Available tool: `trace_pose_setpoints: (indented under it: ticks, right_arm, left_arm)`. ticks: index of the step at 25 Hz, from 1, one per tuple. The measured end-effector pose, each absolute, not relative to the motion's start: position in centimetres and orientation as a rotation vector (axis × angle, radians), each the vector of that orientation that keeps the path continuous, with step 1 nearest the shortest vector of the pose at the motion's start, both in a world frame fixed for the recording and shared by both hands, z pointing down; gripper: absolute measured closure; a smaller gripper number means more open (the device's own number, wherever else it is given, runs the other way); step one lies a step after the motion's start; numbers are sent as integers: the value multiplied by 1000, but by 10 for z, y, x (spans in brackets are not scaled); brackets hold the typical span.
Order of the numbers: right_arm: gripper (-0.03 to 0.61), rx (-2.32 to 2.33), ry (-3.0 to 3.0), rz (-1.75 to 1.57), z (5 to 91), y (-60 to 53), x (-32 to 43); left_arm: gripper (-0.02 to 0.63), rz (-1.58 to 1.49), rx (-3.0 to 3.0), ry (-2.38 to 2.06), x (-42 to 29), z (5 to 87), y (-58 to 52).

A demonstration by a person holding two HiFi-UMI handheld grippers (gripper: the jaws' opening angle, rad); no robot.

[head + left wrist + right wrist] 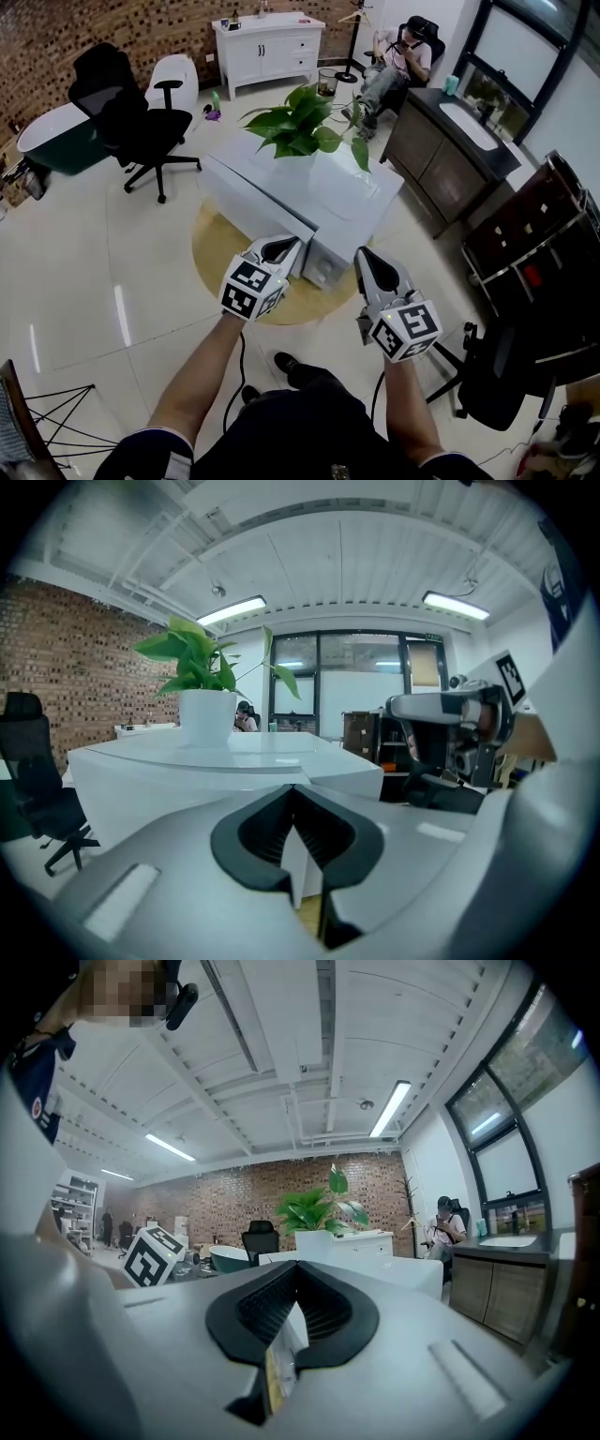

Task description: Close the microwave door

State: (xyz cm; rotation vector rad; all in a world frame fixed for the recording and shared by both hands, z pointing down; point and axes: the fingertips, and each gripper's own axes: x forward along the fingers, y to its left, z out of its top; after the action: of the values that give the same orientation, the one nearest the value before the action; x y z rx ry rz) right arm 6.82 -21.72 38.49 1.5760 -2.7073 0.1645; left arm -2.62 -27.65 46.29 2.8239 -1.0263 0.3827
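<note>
Two empty sets of jaws, both closed: left gripper (279, 247) and right gripper (367, 258) near the microwave (352, 202), plant (300, 127) on top.

An office-like showroom is suggested by an office chair (127, 112), bathtub (52, 141) and sink cabinet (436, 159) ranged around the potted plant (298, 127), with a brick wall (103, 33) behind.

Left gripper (280, 247) partly covers the microwave door (248, 197).

1. Brick wall (56, 37) behind a black office chair (127, 112) and a white cabinet (267, 47).
2. Glossy pale floor (84, 281) with a round yellow rug (216, 262).
3. Dark sink counter (441, 155) beside tall windows (525, 47).
4. Strip lights (230, 609) glow on the white ceiling.
</note>
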Motion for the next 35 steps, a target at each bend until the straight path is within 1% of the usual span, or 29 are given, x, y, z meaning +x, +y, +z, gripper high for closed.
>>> trace_pose_setpoints:
  ticks: [10, 14, 19, 23, 29, 35]
  right_arm:
    - [577, 1584, -2685, 172, 389, -234, 78]
    - [577, 1588, -2686, 179, 389, -239, 78]
    - [577, 1560, -2714, 159, 381, -240, 60]
    - [577, 1547, -2726, 138, 377, -237, 48]
    - [577, 1510, -2755, 138, 375, -234, 21]
    - [577, 1399, -2805, 131, 375, -234, -21]
  left_arm:
    - [603, 269, 2813, -1097, -13, 462, -293]
    - [603, 315, 2811, -1064, -12, 465, -293]
    - [603, 369, 2809, -1066, -13, 464, -291]
    - [603, 355, 2836, -1058, -19, 451, -285]
    - [603, 307, 2828, -1070, -44, 434, -271]
    - [603, 264, 2800, -1134, -77, 417, -260]
